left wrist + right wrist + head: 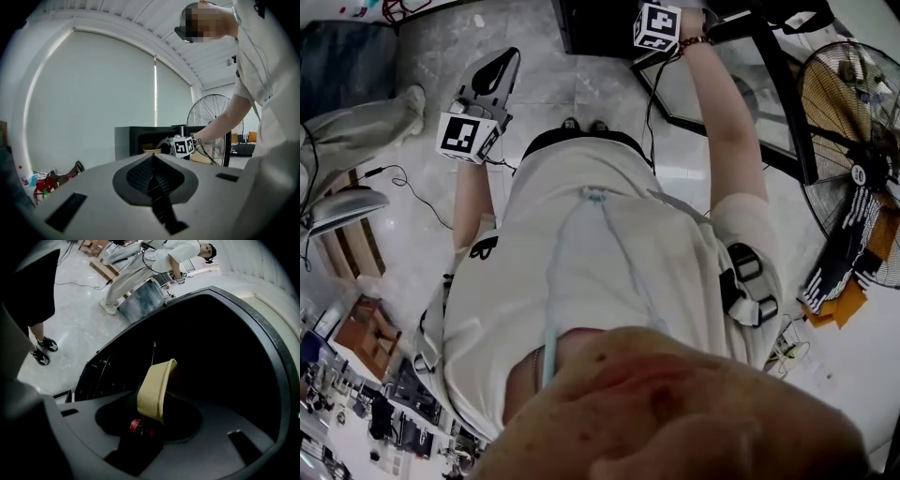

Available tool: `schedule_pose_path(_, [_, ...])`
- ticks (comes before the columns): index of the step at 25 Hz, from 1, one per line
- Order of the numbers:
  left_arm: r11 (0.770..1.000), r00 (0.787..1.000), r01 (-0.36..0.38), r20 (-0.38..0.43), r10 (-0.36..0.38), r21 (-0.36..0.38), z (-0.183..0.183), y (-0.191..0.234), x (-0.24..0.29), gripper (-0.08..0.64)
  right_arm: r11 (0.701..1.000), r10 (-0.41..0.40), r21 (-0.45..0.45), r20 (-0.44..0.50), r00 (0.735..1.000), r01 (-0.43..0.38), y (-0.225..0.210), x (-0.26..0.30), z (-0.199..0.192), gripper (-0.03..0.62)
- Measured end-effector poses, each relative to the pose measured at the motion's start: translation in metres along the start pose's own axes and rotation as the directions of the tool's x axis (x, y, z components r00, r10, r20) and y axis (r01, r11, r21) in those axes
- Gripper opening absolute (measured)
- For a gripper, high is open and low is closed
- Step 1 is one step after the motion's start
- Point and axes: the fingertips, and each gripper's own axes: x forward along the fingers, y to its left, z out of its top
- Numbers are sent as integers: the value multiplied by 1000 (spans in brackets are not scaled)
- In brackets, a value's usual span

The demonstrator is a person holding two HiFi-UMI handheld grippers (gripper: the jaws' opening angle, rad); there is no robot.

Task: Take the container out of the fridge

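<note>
**The container is pinched but not out of the fridge yet**

On the left, the left gripper (152, 158) is up in the air, well away from the fridge (125, 140). Its two jaws are pressed together with nothing between them. It has no job right now.

In the middle, the black fridge is open. The tan container (155, 385) is inside it, in the dark space.

On the right, the person's arm reaches into the fridge. The right gripper (149, 417) is in there too. Its jaws pinch the rim of the container, so one jaw is inside the container and one is outside. A big fan (853, 169) stands on the floor just beside the fridge, further right.

The step in hand looks like the grab, and it seems done. The next move is to pull the container straight back out through the open front. The grip is only on a thin rim, so the pull should be slow and the container kept level. It should also stay clear of the fridge walls.
</note>
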Motion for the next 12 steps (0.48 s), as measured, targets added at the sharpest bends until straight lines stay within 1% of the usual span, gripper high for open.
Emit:
schedule_pose_path(4, [1000, 1000, 1, 6, -1, -4, -1, 1, 1, 8, 1000, -5, -14, 13, 1000, 5, 4, -12, 5, 158])
schedule_pose_path(12, [998, 998, 55, 21, -55, 7, 6, -14, 13, 8, 1000, -19, -1, 35, 999, 19, 12, -47, 12, 158])
